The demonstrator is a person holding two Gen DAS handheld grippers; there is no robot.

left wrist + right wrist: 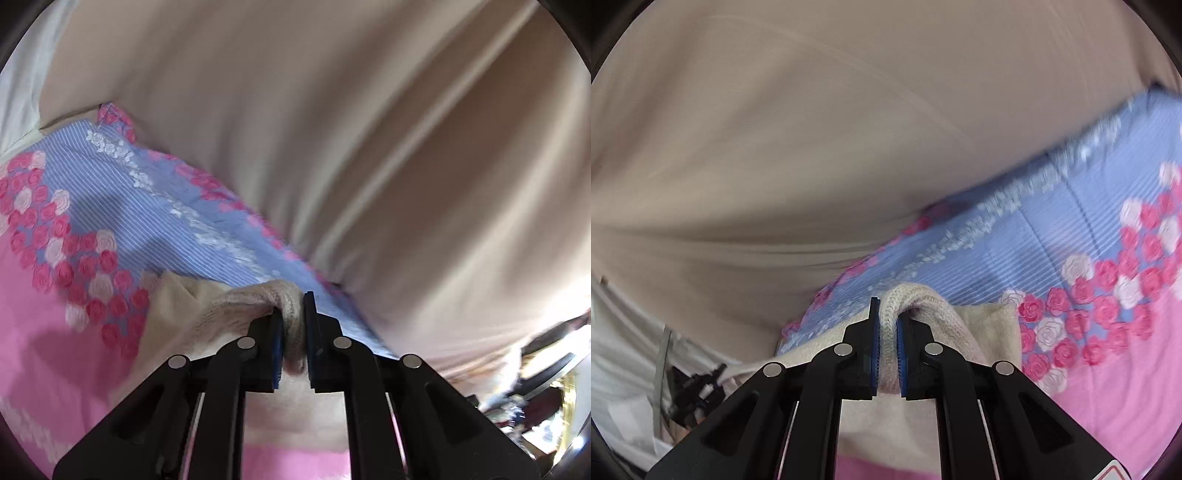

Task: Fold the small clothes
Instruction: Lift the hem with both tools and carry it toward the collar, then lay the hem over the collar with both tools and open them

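Observation:
A cream knitted garment (229, 310) is pinched at a ribbed edge by my left gripper (293, 314), which is shut on it. The cloth hangs to the left and below the jaws, above a bedsheet (92, 206) that is blue-striped and pink with roses. In the right wrist view the same cream knit (979, 325) bunches over and between the blue pads of my right gripper (886, 317), also shut on it. The garment drapes right and down from there over the sheet (1071, 229). Both views are blurred by motion.
A beige curtain (332, 129) fills the upper part of both views, shown as the same curtain (775, 129) behind the bed. Dark clutter (694, 387) sits low left in the right wrist view. Cluttered objects (535, 387) lie at the far right of the left wrist view.

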